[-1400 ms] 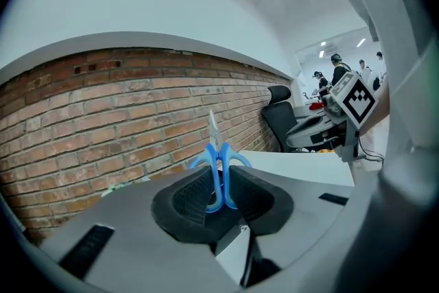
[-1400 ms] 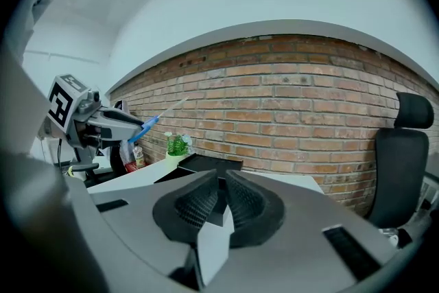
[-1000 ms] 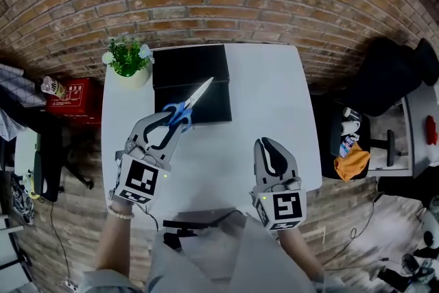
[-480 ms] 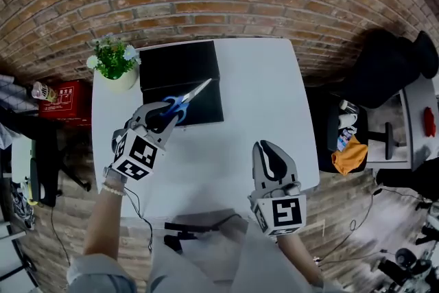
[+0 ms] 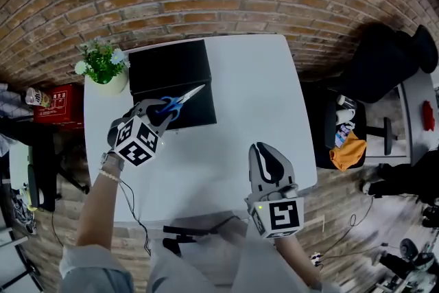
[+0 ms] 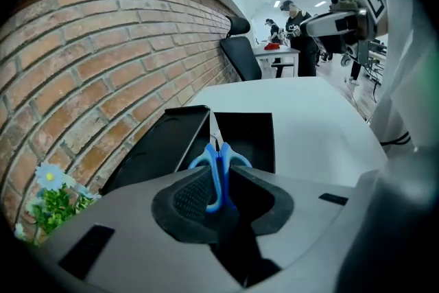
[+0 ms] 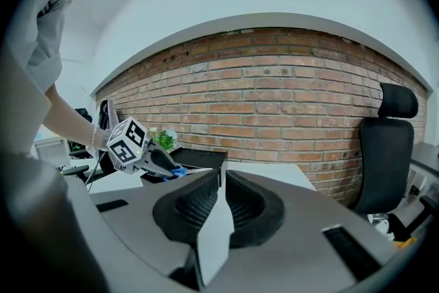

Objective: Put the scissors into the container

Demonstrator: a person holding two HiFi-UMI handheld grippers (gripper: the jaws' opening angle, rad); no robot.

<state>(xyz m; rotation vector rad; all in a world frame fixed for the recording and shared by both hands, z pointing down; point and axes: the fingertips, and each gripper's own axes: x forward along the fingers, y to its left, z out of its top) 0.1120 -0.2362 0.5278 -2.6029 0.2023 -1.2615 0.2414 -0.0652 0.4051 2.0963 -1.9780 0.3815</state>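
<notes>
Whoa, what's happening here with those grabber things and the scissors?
A person holds a gripper in each hand at a white table. The left gripper is clamped on the blue handles of the scissors, with the blades pointing out over the open black container. The scissors are not in it yet. The right gripper hangs nearer the person, shut and holding nothing.

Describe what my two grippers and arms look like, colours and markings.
The left gripper and right gripper are grey with black ribbed pads; each carries a white cube with black square markers. A black cable trails from the left one. A pale beaded bracelet circles the left wrist, and the sleeves are short and light.
</notes>
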